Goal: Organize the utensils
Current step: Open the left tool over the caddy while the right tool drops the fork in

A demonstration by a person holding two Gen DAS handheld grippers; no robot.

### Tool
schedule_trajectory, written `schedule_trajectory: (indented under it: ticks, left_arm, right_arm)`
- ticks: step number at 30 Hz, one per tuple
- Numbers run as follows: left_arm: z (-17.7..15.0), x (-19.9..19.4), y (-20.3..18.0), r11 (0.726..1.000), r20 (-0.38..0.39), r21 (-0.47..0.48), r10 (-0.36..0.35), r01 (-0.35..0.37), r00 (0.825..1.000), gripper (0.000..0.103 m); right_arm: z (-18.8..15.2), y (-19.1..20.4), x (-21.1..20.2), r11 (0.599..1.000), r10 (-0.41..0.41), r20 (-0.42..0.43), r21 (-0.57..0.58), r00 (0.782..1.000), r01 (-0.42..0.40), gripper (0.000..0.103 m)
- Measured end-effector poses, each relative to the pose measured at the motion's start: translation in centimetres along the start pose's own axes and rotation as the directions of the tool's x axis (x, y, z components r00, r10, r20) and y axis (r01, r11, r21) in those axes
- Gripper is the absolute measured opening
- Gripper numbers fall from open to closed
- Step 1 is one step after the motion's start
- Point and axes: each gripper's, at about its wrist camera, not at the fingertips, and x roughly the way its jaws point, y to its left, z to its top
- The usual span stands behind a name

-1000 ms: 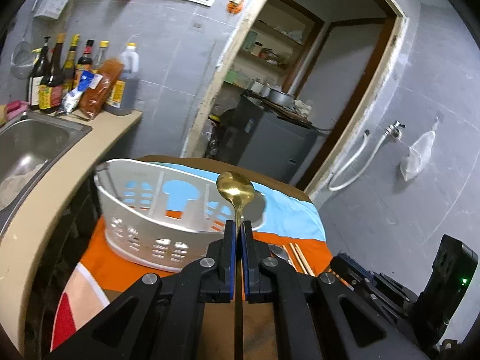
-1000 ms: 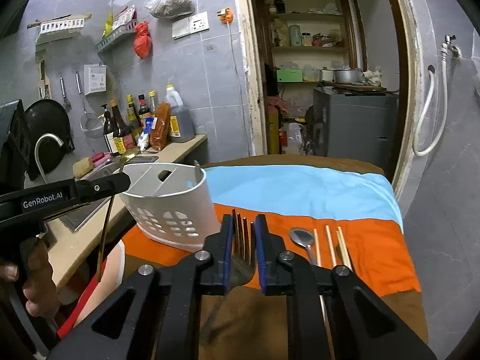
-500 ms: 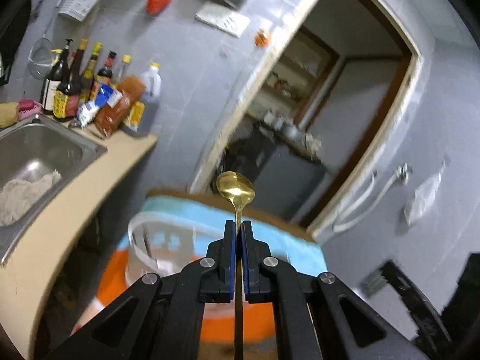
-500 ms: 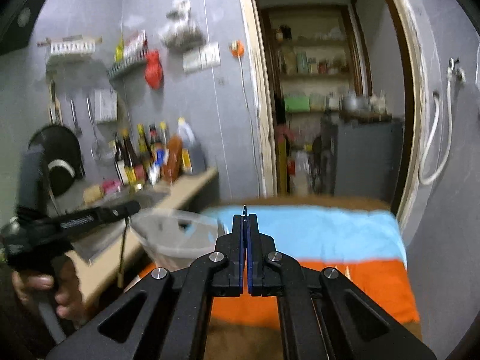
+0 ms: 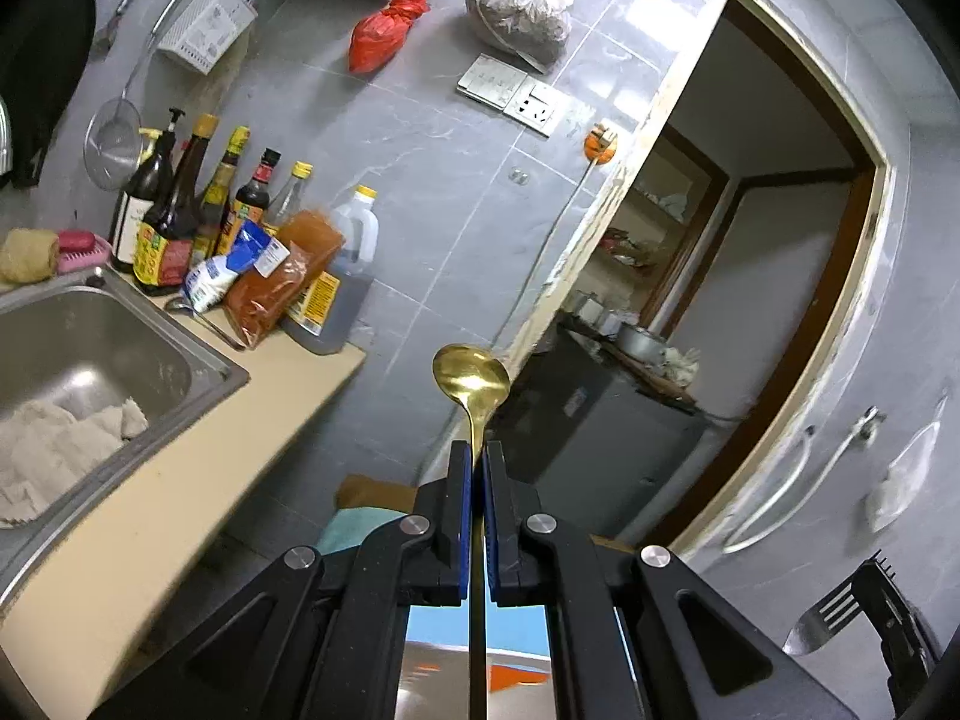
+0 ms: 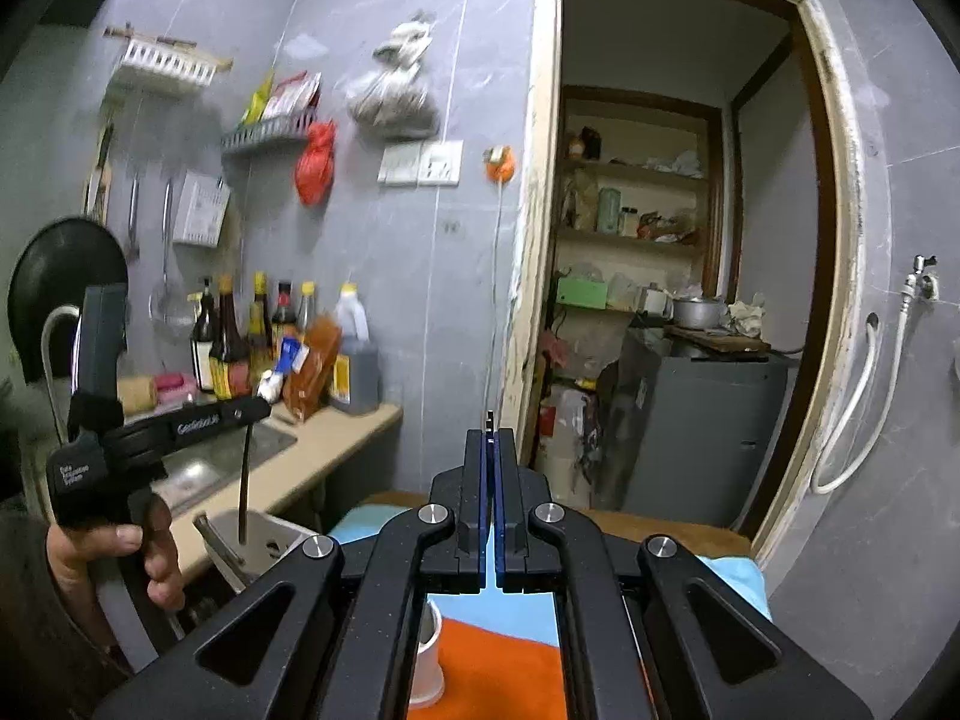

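My left gripper (image 5: 478,450) is shut on the thin handle of a gold spoon (image 5: 471,375), whose bowl stands up past the blue pads. In the right wrist view the left gripper (image 6: 258,410) is held in a person's hand (image 6: 120,546), and the spoon handle (image 6: 243,480) hangs down over the white utensil caddy (image 6: 270,537). My right gripper (image 6: 492,438) is shut on a fork (image 6: 490,420), seen edge-on with only its tip showing. In the left wrist view the fork (image 5: 825,618) shows at the lower right, in the right gripper (image 5: 873,585).
A steel sink (image 5: 198,372) with a cloth in it lies left, with sauce bottles (image 5: 180,210) behind it on the beige counter (image 5: 210,480). The blue and orange tablecloth (image 6: 510,618) lies below the grippers. A doorway with a grey cabinet (image 6: 708,420) is ahead.
Both grippers have risen and tipped upward, so the caddy and table have sunk out of the left view. The fork has rolled from flat to edge-on in the right gripper.
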Motion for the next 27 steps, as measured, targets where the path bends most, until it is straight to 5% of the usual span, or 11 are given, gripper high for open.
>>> schedule_trajectory:
  ticks: [12,27]
  left_arm:
    - [-2.5,-0.3,-0.4,0.991,0.064,0.110,0.066,-0.073,0.996,0.004]
    - [-4.0,-1.7,-0.1,0.986,-0.047,0.165,0.038,-0.030,0.998,0.007]
  right_arm:
    - [-2.6,1.5,3.5,0.998,0.054,-0.085,-0.009,0.995,-0.055,0.002]
    - [-4.6,1.2,4.6,0.988,0.146,-0.151,0.077,0.978,-0.135,0.004]
